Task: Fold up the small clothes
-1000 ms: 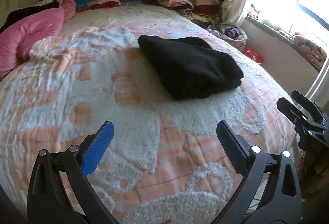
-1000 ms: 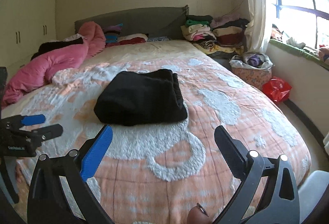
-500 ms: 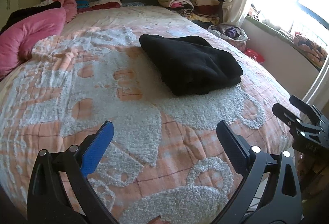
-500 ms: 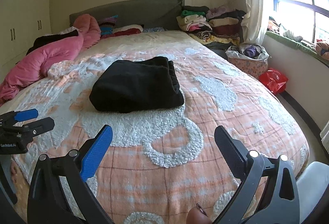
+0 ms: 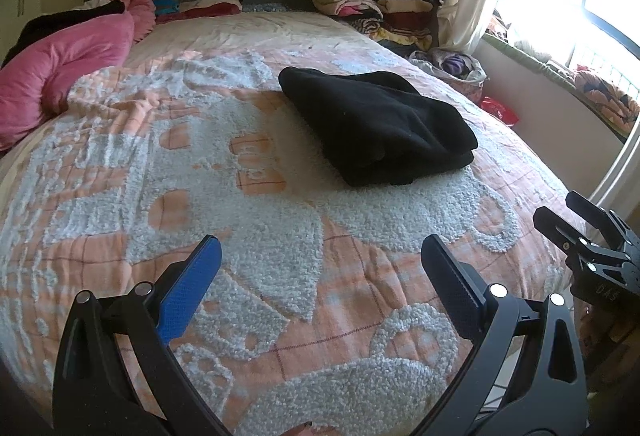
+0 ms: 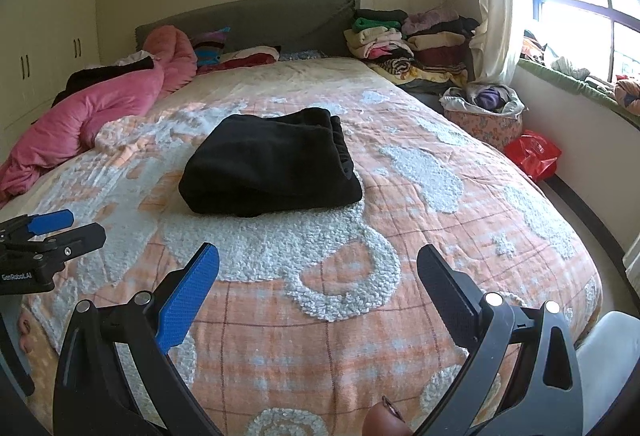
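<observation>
A black garment (image 5: 380, 127) (image 6: 272, 163) lies folded in a thick bundle on the orange and white bedspread (image 5: 248, 195) (image 6: 400, 195), near the middle of the bed. My left gripper (image 5: 320, 268) hangs open above the near part of the bed, short of the garment, with nothing between its fingers. My right gripper (image 6: 318, 272) is open too, well back from the garment over the bed's front edge. Each gripper shows in the other's view: the right gripper (image 5: 588, 236) at the right edge, the left gripper (image 6: 52, 232) at the left edge.
A pink duvet (image 5: 60, 71) is heaped at the bed's left side by the grey headboard (image 6: 248, 19). Stacks of folded clothes (image 6: 404, 39) stand at the back right. A basket of clothes (image 6: 484, 115) and a red bag (image 6: 532, 155) sit on the floor under the window.
Both grippers have drawn back and risen slightly from the bed, so the black garment appears farther off. It lies where it was, and both grippers stay open.
</observation>
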Demonstrator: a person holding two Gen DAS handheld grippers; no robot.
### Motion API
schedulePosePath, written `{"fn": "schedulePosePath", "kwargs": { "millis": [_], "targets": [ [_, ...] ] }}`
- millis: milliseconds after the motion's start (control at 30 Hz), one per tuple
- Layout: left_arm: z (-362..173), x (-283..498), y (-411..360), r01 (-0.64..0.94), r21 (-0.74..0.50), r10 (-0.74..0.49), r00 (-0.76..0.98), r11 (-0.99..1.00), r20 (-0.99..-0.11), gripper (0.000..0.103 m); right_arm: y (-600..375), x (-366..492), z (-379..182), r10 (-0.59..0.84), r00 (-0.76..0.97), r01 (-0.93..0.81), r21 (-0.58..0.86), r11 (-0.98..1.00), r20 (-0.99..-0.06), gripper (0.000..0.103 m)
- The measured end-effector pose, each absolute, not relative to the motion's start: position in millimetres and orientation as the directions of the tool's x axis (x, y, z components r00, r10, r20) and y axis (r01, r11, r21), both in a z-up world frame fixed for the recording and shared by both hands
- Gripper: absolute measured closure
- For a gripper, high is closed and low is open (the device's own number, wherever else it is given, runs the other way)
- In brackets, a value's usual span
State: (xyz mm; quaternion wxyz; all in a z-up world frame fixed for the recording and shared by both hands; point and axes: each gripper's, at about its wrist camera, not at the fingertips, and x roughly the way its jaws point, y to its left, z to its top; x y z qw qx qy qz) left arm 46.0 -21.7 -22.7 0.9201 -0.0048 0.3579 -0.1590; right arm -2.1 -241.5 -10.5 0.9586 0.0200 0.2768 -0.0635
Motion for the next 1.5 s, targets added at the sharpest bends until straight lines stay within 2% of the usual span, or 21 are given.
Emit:
{"fn": "schedulePosePath", "kwargs": {
  "millis": [1500],
  "targets": [
    [-19.9, 42.7, -23.0, 0.280, -0.101, -0.273, 0.686, 0.955, -0.674, 0.009, -235.1, -4.3, -14.9, -0.102, 0.821, 0.138, 0.022, 0.990, -0.562, 0.004]
  ]
}}
